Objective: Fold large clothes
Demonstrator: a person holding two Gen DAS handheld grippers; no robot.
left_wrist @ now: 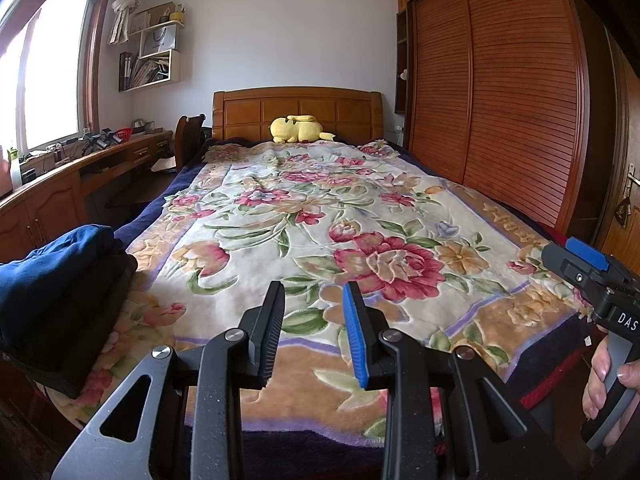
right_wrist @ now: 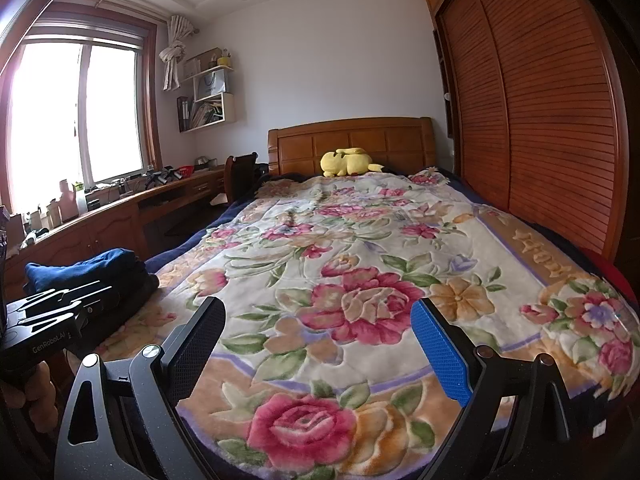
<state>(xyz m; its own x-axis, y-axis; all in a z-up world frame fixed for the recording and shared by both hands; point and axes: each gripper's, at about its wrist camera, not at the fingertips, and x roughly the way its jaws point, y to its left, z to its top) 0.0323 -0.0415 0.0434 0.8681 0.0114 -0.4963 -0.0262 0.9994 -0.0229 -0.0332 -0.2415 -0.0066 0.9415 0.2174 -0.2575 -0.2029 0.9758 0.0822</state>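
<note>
A stack of folded clothes, blue on top [left_wrist: 48, 268] and black beneath [left_wrist: 68, 320], lies at the left foot corner of the bed; it also shows in the right wrist view [right_wrist: 86, 266]. My left gripper [left_wrist: 314, 300] hovers over the foot of the bed, empty, jaws a narrow gap apart. My right gripper [right_wrist: 320, 320] is wide open and empty above the floral blanket [right_wrist: 360, 260]. The right gripper's body shows at the right edge of the left wrist view [left_wrist: 592, 272].
The floral blanket [left_wrist: 320, 220] covers the bed. A yellow plush toy [left_wrist: 298, 128] lies by the wooden headboard [left_wrist: 296, 110]. A wooden wardrobe [left_wrist: 500, 100] runs along the right side. A desk [left_wrist: 80, 168] with clutter stands under the window on the left.
</note>
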